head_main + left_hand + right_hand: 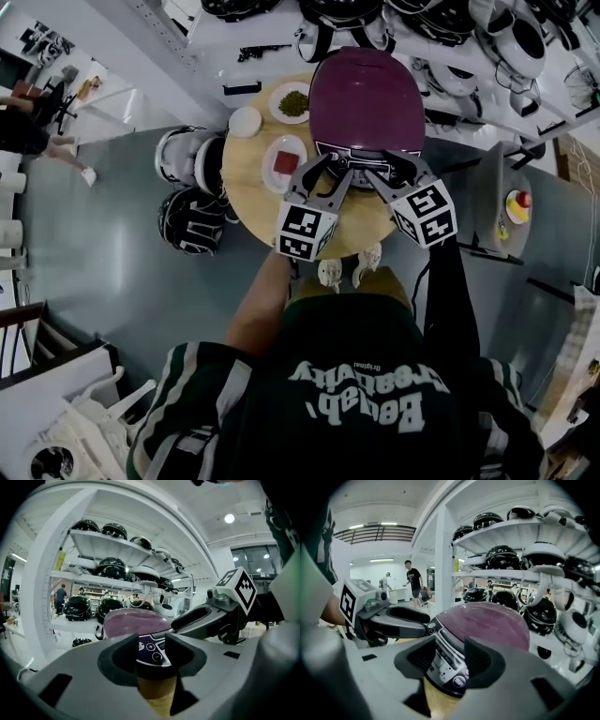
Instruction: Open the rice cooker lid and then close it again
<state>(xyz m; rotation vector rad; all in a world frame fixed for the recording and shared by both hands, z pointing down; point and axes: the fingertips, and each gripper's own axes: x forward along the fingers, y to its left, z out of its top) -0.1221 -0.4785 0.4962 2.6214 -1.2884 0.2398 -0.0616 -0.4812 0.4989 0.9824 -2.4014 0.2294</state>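
Observation:
A purple rice cooker (366, 103) with its lid down stands at the far right of a round wooden table (246, 192). Both grippers point at its dark front control panel (367, 150). My left gripper (328, 171) is open just before the panel's left part; its buttons (152, 649) show in the gap between the jaws. My right gripper (389, 173) is open at the panel's right part, with the panel's edge (449, 660) between its jaws. Neither pair of pads presses on anything. The purple lid (487, 623) rises behind them.
On the table to the cooker's left are a small white bowl (245, 122), a plate of green food (290, 102) and a dish with something red (285, 162). Black helmets (192, 220) lie on the floor at the left. Shelves of helmets (450, 28) stand behind.

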